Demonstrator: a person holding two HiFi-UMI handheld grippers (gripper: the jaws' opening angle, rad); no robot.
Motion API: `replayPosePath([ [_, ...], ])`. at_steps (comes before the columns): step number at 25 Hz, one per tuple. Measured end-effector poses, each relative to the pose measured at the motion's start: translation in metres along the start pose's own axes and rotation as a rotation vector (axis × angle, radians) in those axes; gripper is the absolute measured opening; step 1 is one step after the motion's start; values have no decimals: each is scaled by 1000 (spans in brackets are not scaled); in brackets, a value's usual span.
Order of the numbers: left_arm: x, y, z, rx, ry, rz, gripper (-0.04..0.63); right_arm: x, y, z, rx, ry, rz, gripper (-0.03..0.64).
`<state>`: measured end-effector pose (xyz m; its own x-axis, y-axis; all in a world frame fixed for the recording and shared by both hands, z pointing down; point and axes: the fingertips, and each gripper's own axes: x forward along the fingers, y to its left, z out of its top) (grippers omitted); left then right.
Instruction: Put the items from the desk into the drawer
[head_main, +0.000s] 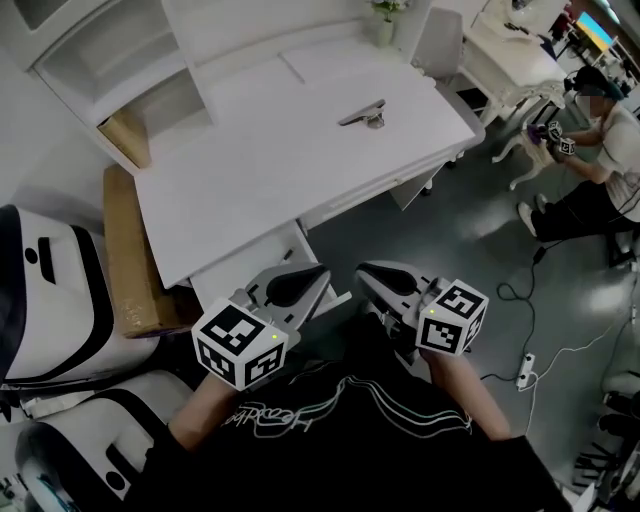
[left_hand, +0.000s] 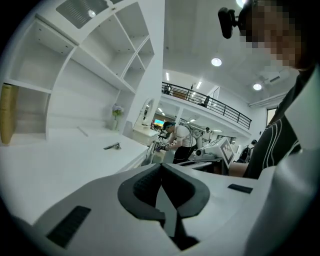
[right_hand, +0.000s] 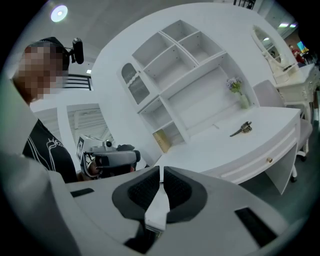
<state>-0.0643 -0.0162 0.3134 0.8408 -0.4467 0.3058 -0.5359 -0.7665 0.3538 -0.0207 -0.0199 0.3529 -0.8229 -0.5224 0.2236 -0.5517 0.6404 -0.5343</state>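
Metal item (head_main: 362, 114) lies up-frame, long axis slanting upper-right; right gripper (head_main: 366, 270) slightly nearer than left gripper (head_main: 320, 272), both pressed together, empty

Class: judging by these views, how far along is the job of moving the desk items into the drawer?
Done: the drawer stands pulled out; its inside is hidden. In hand: nothing; the left gripper and right gripper are both shut and empty. Left: one small metal item lies on the desk, untouched.
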Motion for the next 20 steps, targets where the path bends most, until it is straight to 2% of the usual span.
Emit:
replayPosePath([
  [11, 180, 15, 44, -2, 19, 79, 25, -77, -152, 70, 42, -41, -1, 54],
  [14, 228, 15, 55, 27, 34, 118, 31, -102, -194, 86, 34, -34, 3, 54],
  [18, 275, 25, 77, 75, 23, 174, 108, -125, -235, 109, 7, -32, 13, 54],
  [20, 292, 35, 91, 128, 27, 204, 140, -129, -249, 117, 1, -35, 20, 54],
])
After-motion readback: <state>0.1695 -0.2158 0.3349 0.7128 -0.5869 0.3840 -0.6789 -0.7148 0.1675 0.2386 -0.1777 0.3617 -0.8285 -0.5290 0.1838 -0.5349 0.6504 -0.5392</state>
